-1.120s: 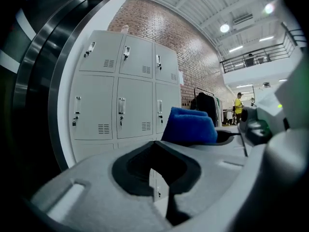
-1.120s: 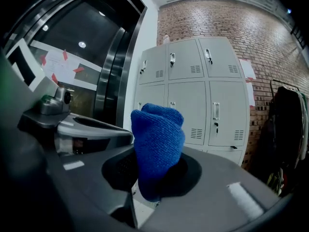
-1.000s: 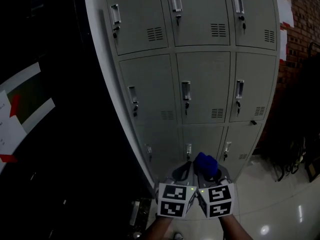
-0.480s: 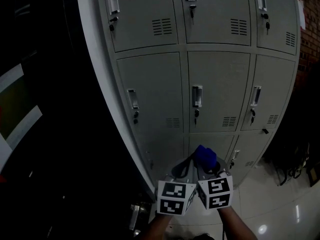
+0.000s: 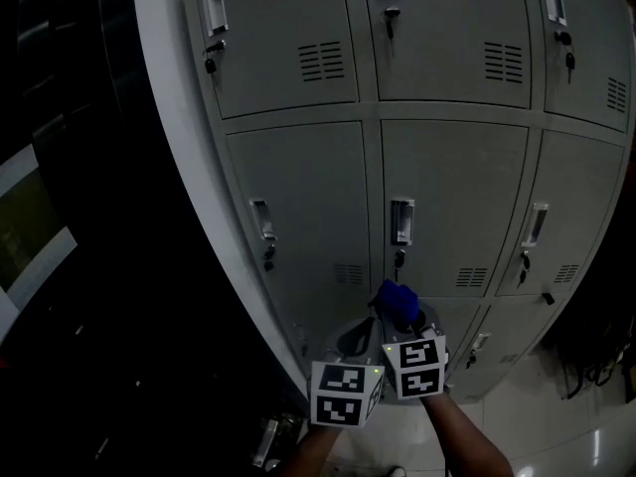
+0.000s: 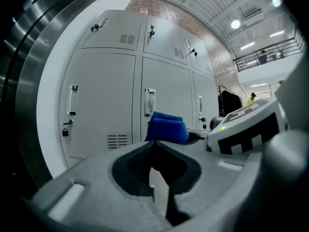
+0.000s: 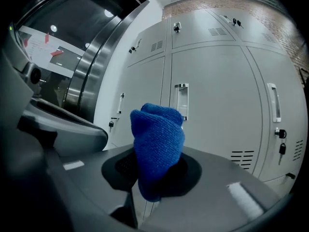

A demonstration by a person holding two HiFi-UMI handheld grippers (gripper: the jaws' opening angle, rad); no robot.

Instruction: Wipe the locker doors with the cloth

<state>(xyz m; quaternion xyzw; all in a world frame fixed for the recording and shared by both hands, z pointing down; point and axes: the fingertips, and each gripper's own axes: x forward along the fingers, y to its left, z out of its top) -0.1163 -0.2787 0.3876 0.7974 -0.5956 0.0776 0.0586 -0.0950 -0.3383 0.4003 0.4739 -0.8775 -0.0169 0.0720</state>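
A grey bank of lockers (image 5: 298,197) fills the head view. My right gripper (image 5: 405,318) is shut on a folded blue cloth (image 5: 397,302), held up just below the handle (image 5: 400,222) of the centre middle-row door (image 5: 457,187). In the right gripper view the cloth (image 7: 157,149) stands bunched out of the jaws, with that door (image 7: 217,110) still a little way ahead. My left gripper (image 5: 358,336) sits close beside it on the left, shut with nothing in it (image 6: 157,178). The cloth (image 6: 166,126) shows beyond it.
A dark curved metal frame (image 5: 89,217) borders the lockers on the left. Small keys hang in the locks (image 5: 268,251) under the handles. Glossy floor (image 5: 556,435) lies at lower right, with dark hanging things (image 5: 606,356) by the lockers' right end.
Both grippers have risen and come closer to the lockers. The cloth went from the bottom-row doors up to just under the middle-row centre handle. Both grips are unchanged.
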